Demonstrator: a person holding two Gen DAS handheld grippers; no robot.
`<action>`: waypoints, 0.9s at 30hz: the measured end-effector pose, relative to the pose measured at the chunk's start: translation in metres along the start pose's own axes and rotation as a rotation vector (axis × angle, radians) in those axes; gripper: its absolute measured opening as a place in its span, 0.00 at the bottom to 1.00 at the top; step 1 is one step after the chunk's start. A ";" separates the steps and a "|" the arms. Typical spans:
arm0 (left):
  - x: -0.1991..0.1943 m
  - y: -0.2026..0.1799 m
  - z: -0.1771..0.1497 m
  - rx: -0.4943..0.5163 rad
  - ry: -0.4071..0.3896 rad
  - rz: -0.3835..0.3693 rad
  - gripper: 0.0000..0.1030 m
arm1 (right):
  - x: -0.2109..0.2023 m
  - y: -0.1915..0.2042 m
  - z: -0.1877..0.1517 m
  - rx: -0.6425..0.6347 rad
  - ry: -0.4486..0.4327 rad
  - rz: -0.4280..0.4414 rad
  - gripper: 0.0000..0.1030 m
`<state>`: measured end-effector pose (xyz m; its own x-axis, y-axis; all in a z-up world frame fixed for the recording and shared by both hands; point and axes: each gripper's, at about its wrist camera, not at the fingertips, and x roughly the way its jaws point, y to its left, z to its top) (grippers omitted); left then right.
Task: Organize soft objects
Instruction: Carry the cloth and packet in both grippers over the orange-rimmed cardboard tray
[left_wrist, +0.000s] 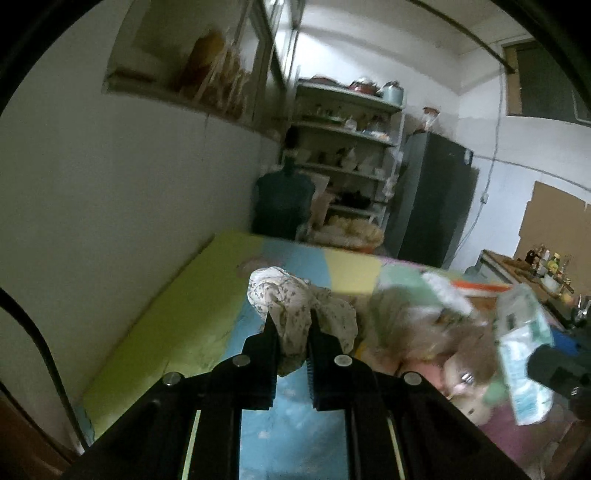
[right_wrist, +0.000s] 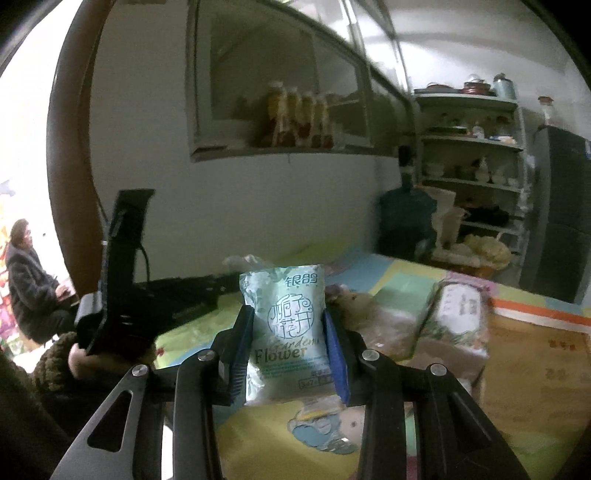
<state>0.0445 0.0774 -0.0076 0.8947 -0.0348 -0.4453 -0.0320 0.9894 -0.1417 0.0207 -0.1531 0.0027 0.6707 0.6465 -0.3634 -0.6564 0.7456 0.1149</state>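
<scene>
Crumpled patterned cloth (left_wrist: 295, 314) pinched tight in the left tool (left_wrist: 291, 321), lifted just above the colourful play mat (left_wrist: 162, 314), roughly mid-mat. Pale green tissue pack (right_wrist: 284, 332) squeezed upright in the right tool (right_wrist: 286, 343), toward the mat's right side. Fluffy plush toy (left_wrist: 417, 332) lying on the mat between the two. Second tissue pack (right_wrist: 458, 314) near a cardboard box (right_wrist: 532, 369) by the right edge

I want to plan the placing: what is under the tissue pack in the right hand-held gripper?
Under the tissue pack, held by the right hand-held gripper, the colourful mat shows a cartoon print. The pack covers the mat part directly behind it.
</scene>
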 end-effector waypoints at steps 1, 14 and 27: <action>-0.002 -0.003 0.004 0.003 -0.006 -0.006 0.13 | -0.002 -0.003 0.002 0.003 -0.007 -0.007 0.37; -0.001 -0.082 0.044 0.063 -0.058 -0.176 0.13 | -0.045 -0.056 0.016 0.065 -0.102 -0.166 0.37; 0.025 -0.184 0.042 0.107 -0.012 -0.358 0.13 | -0.117 -0.134 0.001 0.132 -0.140 -0.370 0.37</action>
<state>0.0912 -0.0999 0.0445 0.8460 -0.3802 -0.3737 0.3301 0.9240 -0.1928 0.0305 -0.3285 0.0305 0.8996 0.3396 -0.2745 -0.3182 0.9403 0.1205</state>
